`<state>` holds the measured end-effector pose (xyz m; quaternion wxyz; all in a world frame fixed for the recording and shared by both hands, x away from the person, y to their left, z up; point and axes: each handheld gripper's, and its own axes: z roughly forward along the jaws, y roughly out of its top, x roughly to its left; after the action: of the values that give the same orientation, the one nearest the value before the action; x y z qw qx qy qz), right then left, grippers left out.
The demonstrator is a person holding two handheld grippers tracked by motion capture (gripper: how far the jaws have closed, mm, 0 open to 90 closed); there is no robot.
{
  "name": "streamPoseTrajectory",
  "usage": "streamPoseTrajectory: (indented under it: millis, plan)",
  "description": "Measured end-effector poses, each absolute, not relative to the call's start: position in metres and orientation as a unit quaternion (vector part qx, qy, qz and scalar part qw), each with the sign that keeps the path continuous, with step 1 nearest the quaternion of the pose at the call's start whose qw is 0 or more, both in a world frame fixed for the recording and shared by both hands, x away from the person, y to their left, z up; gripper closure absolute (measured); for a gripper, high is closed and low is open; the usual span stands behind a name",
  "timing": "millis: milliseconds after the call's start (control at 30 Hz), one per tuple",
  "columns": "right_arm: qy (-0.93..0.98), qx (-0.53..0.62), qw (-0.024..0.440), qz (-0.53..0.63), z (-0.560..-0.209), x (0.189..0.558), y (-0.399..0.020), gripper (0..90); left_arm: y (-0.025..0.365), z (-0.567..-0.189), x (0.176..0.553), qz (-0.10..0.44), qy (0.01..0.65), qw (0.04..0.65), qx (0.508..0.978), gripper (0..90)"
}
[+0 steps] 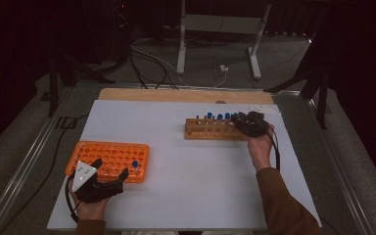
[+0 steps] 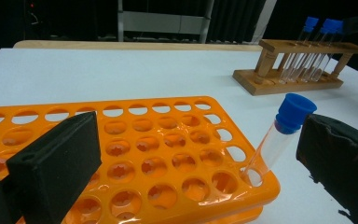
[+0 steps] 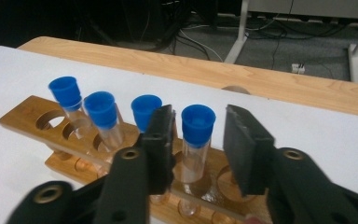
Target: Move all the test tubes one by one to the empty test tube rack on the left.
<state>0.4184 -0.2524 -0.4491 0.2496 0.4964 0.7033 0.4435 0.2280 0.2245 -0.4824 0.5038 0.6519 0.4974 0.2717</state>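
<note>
The right gripper view shows the right gripper [image 3: 200, 144] straddling the end tube [image 3: 196, 140] in the wooden rack [image 3: 28, 116], a gap showing on each side; from above the gripper [image 1: 248, 122] hides that tube. The left gripper [image 2: 191, 158] gapes at the orange rack [image 2: 168, 140], holding nothing, one capped tube [image 2: 279, 135] leaning in its corner hole.

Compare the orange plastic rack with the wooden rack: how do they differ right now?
The orange plastic rack is a wide grid of many holes and holds one blue-capped tube, leaning at its corner. The wooden rack is a single narrow row and holds four blue-capped tubes, with some holes free. Both sit on the white table.
</note>
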Motion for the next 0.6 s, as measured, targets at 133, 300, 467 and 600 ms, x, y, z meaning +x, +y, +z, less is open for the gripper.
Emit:
streamPoseTrajectory:
  millis: [133, 300, 467, 600]
  plan:
    - [0.706, 0.504, 0.248, 0.431, -0.455, 0.423, -0.250, 69.2, 0.226, -0.482, 0.228, 0.272, 0.498, 0.505, 0.650, 0.9]
    - [0.708, 0.507, 0.244, 0.427, -0.460, 0.425, -0.248, 74.6, 0.225, -0.482, 0.228, 0.273, 0.498, 0.505, 0.651, 0.9]
    - [0.709, 0.509, 0.246, 0.422, -0.462, 0.423, -0.246, 75.3, 0.225, -0.482, 0.227, 0.273, 0.499, 0.504, 0.651, 0.9]
    - [0.711, 0.507, 0.247, 0.420, -0.461, 0.422, -0.246, 76.6, 0.225, -0.483, 0.228, 0.273, 0.499, 0.503, 0.651, 0.8]
